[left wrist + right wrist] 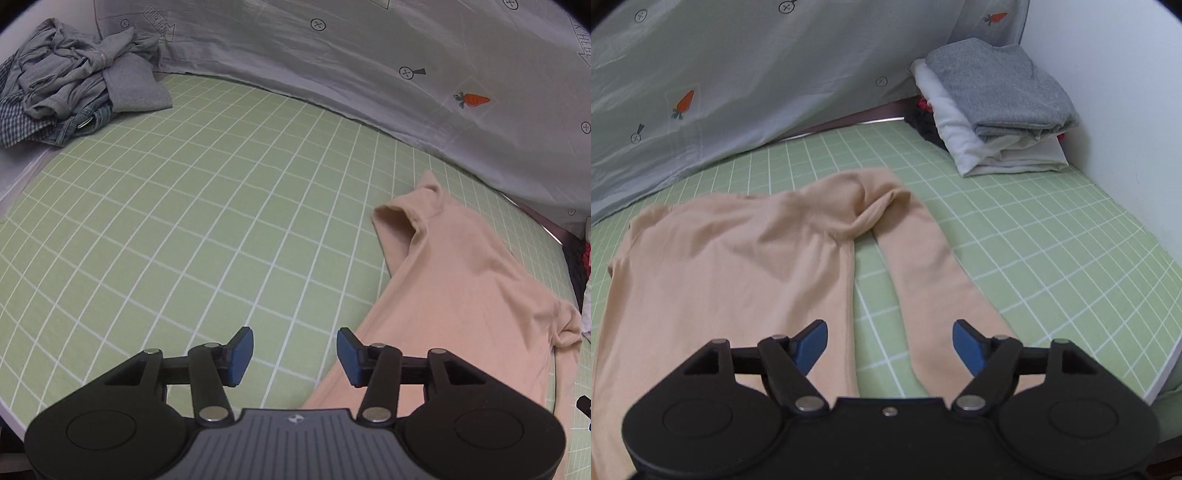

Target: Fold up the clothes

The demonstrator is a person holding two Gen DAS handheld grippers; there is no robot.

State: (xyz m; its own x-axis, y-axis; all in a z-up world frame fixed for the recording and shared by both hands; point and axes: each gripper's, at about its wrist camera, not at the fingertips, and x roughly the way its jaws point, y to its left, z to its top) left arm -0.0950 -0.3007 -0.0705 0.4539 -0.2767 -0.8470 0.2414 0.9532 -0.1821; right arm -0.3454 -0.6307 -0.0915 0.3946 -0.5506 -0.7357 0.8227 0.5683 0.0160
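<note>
Peach long-sleeved knit top [731, 266] lies spread flat on the green grid-checked bed sheet [184, 221], one sleeve laid straight, ready for folding. Both the left gripper [295, 356] and right gripper [890, 347] hover with fingers released, grasping nothing.

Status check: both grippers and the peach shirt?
Left gripper open, empty. Right gripper open, empty. Peach shirt flat on green mat, unfolded. Nothing in the way.
</note>
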